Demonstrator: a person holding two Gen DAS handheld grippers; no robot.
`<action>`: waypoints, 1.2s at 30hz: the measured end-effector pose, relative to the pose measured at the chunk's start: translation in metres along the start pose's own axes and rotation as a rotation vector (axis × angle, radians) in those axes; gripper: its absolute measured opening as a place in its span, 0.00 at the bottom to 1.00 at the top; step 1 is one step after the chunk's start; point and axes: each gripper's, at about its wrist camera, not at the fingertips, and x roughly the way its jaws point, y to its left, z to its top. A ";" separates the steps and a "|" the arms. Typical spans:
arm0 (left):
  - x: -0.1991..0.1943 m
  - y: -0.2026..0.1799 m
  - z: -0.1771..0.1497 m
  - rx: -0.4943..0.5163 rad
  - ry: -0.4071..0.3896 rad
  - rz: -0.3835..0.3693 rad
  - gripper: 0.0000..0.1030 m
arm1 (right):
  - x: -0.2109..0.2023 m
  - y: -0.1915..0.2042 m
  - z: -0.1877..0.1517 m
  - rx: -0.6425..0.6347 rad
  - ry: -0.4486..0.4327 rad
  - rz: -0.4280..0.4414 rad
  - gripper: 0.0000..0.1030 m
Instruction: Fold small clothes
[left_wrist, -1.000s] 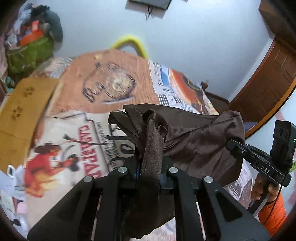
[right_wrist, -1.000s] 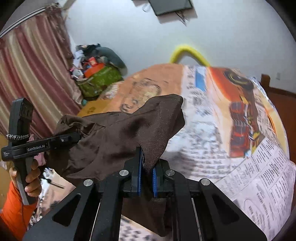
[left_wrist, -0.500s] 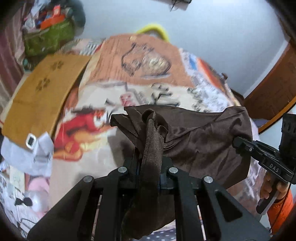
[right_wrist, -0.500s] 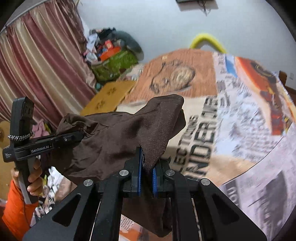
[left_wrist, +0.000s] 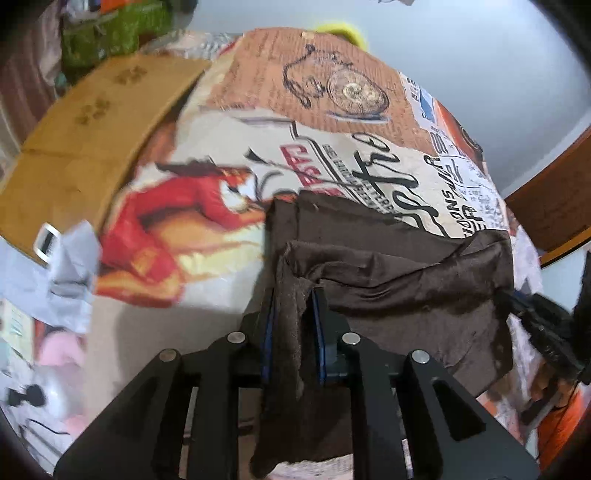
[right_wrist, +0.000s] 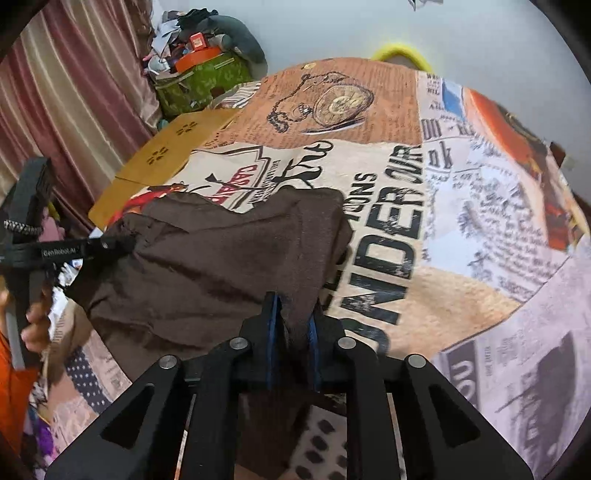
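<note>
A small dark brown garment (left_wrist: 388, 280) is stretched between my two grippers, low over the printed bedspread (left_wrist: 221, 229). Its far edge lies on the bedspread. My left gripper (left_wrist: 293, 295) is shut on the garment's left corner, cloth hanging down between its fingers. My right gripper (right_wrist: 293, 299) is shut on the garment's right corner (right_wrist: 303, 258). The left gripper also shows at the left of the right wrist view (right_wrist: 110, 243), pinching the cloth. The right gripper shows at the right edge of the left wrist view (left_wrist: 517, 299).
The bedspread (right_wrist: 443, 221) has newspaper and poster prints. A brown cardboard sheet (left_wrist: 92, 122) lies along the bed's left side. Clutter and a green bag (right_wrist: 199, 81) sit at the far left by a curtain (right_wrist: 74, 96). A wooden door (left_wrist: 554, 206) stands at the right.
Both grippers have moved down and forward with the garment, from held up in the air to low over the bed. Its far edge now rests on the bedspread.
</note>
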 end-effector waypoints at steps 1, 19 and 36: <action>-0.007 -0.002 0.000 0.024 -0.020 0.022 0.16 | -0.004 0.002 0.000 -0.007 -0.009 -0.013 0.13; 0.018 -0.039 -0.006 0.177 -0.004 0.127 0.28 | 0.036 0.039 0.016 -0.060 0.054 0.142 0.39; -0.016 -0.033 -0.045 0.171 -0.040 0.137 0.52 | 0.007 0.029 -0.017 -0.144 0.083 0.075 0.46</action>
